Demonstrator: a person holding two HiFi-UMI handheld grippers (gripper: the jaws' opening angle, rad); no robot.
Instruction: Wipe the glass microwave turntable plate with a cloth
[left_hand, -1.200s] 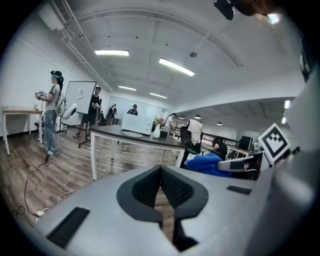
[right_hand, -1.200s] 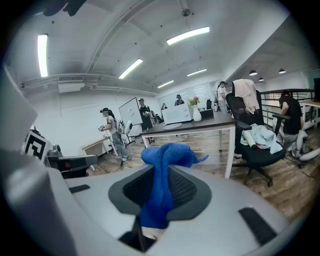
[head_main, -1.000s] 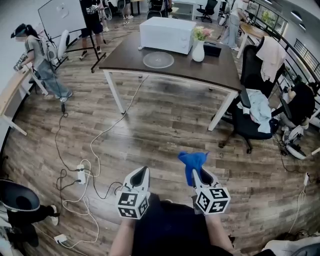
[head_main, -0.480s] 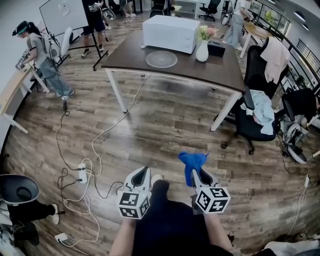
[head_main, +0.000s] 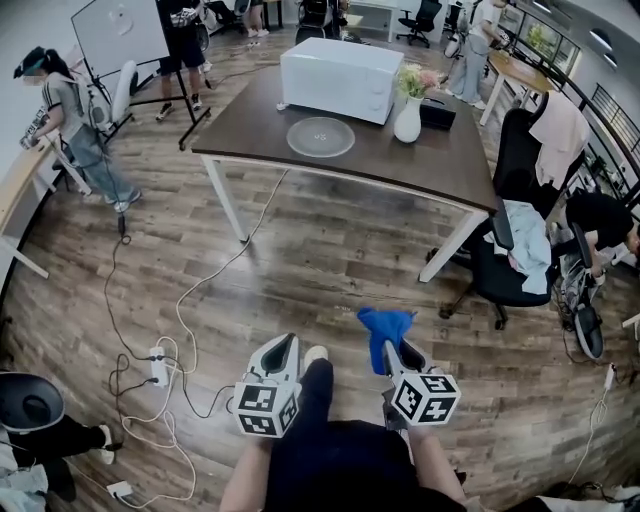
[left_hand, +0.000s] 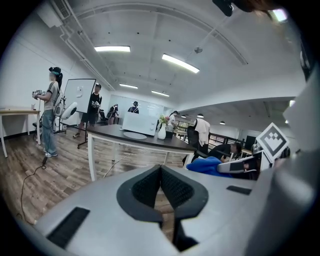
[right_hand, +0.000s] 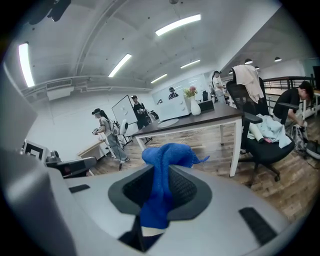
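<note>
A clear glass turntable plate (head_main: 320, 137) lies on the dark table (head_main: 440, 160), in front of the white microwave (head_main: 335, 65); it also shows far off as the plate (left_hand: 135, 135) and the plate (right_hand: 168, 122). My right gripper (head_main: 393, 345) is shut on a blue cloth (head_main: 385, 326), which bunches up above the jaws as the cloth (right_hand: 162, 165). My left gripper (head_main: 282, 347) is shut with nothing in it; its jaws meet in the left gripper view (left_hand: 161, 177). Both grippers hang low over the wooden floor, well short of the table.
A white vase of flowers (head_main: 408, 118) stands right of the microwave. Office chairs with clothes (head_main: 510, 250) crowd the table's right side. Cables and a power strip (head_main: 157, 364) trail over the floor at left. People stand at the far left (head_main: 70, 120) and behind the table.
The table and plate have drawn slightly nearer in the head view as I step forward. Both grippers keep their pose, the cloth still held.
</note>
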